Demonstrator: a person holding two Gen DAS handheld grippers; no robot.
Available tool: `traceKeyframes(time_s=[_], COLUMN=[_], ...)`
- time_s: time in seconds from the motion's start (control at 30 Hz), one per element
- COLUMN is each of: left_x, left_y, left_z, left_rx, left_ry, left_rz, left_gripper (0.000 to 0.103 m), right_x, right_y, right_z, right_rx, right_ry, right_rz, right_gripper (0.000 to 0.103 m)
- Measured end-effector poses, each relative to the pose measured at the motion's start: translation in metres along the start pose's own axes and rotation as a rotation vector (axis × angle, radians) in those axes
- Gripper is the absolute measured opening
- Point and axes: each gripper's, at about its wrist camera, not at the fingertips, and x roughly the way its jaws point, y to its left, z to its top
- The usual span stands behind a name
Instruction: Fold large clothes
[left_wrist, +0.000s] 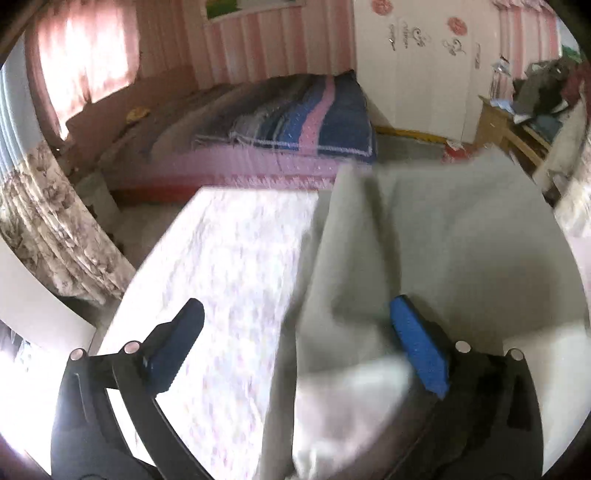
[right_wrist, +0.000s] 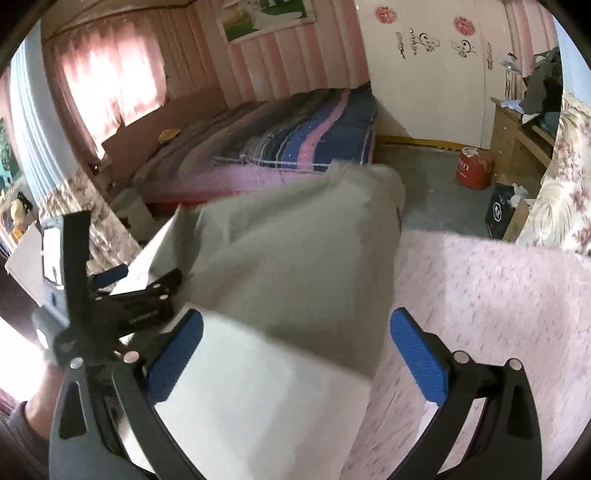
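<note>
A large pale grey-white garment (left_wrist: 424, 240) lies on a table covered with a pale pink patterned cloth (left_wrist: 236, 258). It also shows in the right wrist view (right_wrist: 295, 266). My left gripper (left_wrist: 295, 332) is open, its blue pads wide apart, above the garment's left edge. My right gripper (right_wrist: 295, 343) is open above the garment's near right part, nothing between its pads. The left gripper also shows in the right wrist view (right_wrist: 140, 280) at the garment's left edge. The frames are blurred.
A bed with a striped blue and pink blanket (right_wrist: 295, 136) stands beyond the table. A red canister (right_wrist: 474, 170) and a dark box (right_wrist: 502, 212) sit on the floor at right. A wooden desk (left_wrist: 509, 129) stands by the white wardrobe (right_wrist: 443, 74). Floral fabric (left_wrist: 48, 221) hangs at left.
</note>
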Motion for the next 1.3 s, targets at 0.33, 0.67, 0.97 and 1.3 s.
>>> traceKeyframes(time_s=[0.33,0.67,0.97,1.3], left_x=[-0.014,-0.062,-0.060,-0.022], left_y=[0.020,0.033,0.015,0.005], left_z=[-0.061,-0.074,-0.085,-0.094], left_rx=[-0.128,-0.084,-0.091,-0.122], left_ry=[-0.009,-0.069,-0.013,0.056], left_rz=[-0.075,-0.176,-0.308,-0.339], left_gripper=[0.100,0.100,0.100,0.100], right_x=[0.015,-0.020,-0.027,0.017], right_y=[0.014,-0.017,-0.015,-0.011], right_z=[-0.045,-0.063,-0.061,-0.058], right_rx=[-0.020,-0.046,0.004,0.063], right_ry=[0.002,0.005,-0.051,0.044], right_rz=[-0.167,-0.072,-0.076,-0.069], right_gripper=[0.101,0.101,0.101,0.101])
